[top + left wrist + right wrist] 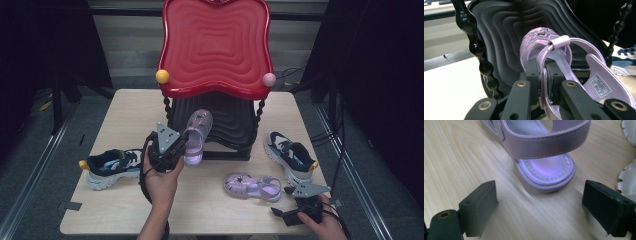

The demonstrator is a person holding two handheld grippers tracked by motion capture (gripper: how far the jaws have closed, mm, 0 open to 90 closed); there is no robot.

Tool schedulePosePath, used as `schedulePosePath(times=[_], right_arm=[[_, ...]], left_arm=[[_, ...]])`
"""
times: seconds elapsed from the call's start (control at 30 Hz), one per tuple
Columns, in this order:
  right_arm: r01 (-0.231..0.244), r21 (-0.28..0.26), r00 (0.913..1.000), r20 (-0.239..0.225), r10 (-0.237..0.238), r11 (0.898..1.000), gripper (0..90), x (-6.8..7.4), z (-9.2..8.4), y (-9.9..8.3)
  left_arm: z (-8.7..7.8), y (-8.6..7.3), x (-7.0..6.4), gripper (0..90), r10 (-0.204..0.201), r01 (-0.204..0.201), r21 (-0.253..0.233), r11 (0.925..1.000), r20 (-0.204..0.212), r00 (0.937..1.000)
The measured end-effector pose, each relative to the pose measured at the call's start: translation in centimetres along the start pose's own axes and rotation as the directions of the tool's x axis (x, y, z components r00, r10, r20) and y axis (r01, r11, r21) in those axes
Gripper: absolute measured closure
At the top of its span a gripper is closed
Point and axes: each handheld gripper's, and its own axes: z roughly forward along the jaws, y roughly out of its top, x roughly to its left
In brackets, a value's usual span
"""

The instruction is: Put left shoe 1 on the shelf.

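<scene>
At the front of the black lower shelf (235, 125) of a two-tier rack, beneath its red upper shelf (215, 45), the left gripper (176, 148) holds a lilac sandal (196, 135) lifted off the surface (125, 115), toe raised toward the shelf. Its jaws are closed on a thin strap (544, 82) at the sandal's side, the strap pinched edge-on between the pads. Risk: so narrow a hold lets the sandal pivot or slip out under its own weight, and the toe could catch on the shelf lip or the beaded black post (480, 60) just beside it.

Near the surface's front edge, the right gripper (300, 207) rests low with its jaws spread wide and empty, aimed at the heel of the second sandal (544, 167), which lies flat on the surface. Risk: closing from this low angle could push the sandal forward rather than seize it, and the soft heel strap may fold. The white sole of a dark sneaker (290, 155) lies just beside it and could be nudged; whether they touch is unclear. A second sneaker (112, 167) lies at the left, well apart.
</scene>
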Motion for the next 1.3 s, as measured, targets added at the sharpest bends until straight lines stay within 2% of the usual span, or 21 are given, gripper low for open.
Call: schedulePosePath(times=[0.2,0.23,0.43,0.47,0.67,0.8,0.83,1.07,1.23,1.3], right_arm=[[0.001,-0.001,1.0000,0.000,-0.001,1.000,11.8,0.0,0.0,0.0],[0.000,0.000,1.0000,0.000,0.000,1.000,11.8,0.0,0.0,0.0],[0.000,-0.001,1.0000,-0.001,0.000,1.000,11.8,0.0,0.0,0.0],[0.001,-0.001,1.0000,-0.001,-0.001,1.000,11.8,0.0,0.0,0.0],[0.000,-0.001,1.0000,-0.002,0.000,1.000,11.8,0.0,0.0,0.0],[0.003,-0.001,1.0000,-0.004,-0.003,1.000,11.8,-0.1,0.0,0.0],[0.005,-0.002,1.0000,-0.006,-0.005,1.000,11.8,-0.1,0.0,0.0],[0.004,0.000,1.0000,-0.007,-0.004,1.000,11.8,-0.1,0.0,0.0],[0.004,0.001,1.0000,-0.007,-0.004,1.000,11.8,-0.1,0.0,0.0],[0.003,0.001,1.0000,-0.008,-0.003,1.000,11.8,-0.1,0.0,0.0]], left_arm=[[0.9,0.6,0.0,82.9,0.000,0.000,-0.014,0.9999,-0.025,0.9997],[1.1,0.7,-0.1,83.0,-0.010,0.009,-0.025,0.9996,-0.027,0.9996],[2.2,1.2,-0.2,82.9,0.004,-0.006,-0.031,0.9995,-0.052,0.9986],[2.6,1.3,-0.2,82.9,0.004,-0.007,-0.035,0.9994,-0.067,0.9978],[3.5,1.5,-0.2,82.9,-0.010,0.005,-0.051,0.9987,-0.091,0.9958],[4.1,1.6,-0.1,82.9,-0.005,-0.001,-0.056,0.9984,-0.106,0.9944],[4.4,1.7,-0.1,82.9,-0.019,0.011,-0.068,0.9976,-0.115,0.9932],[5.2,1.9,-0.4,82.9,-0.006,-0.006,-0.086,0.9963,-0.139,0.9902],[6.0,2.0,-0.4,82.8,-0.021,0.008,-0.086,0.9962,-0.148,0.9887],[6.3,2.0,-0.4,82.8,-0.007,-0.006,-0.085,0.9963,-0.154,0.9881]])
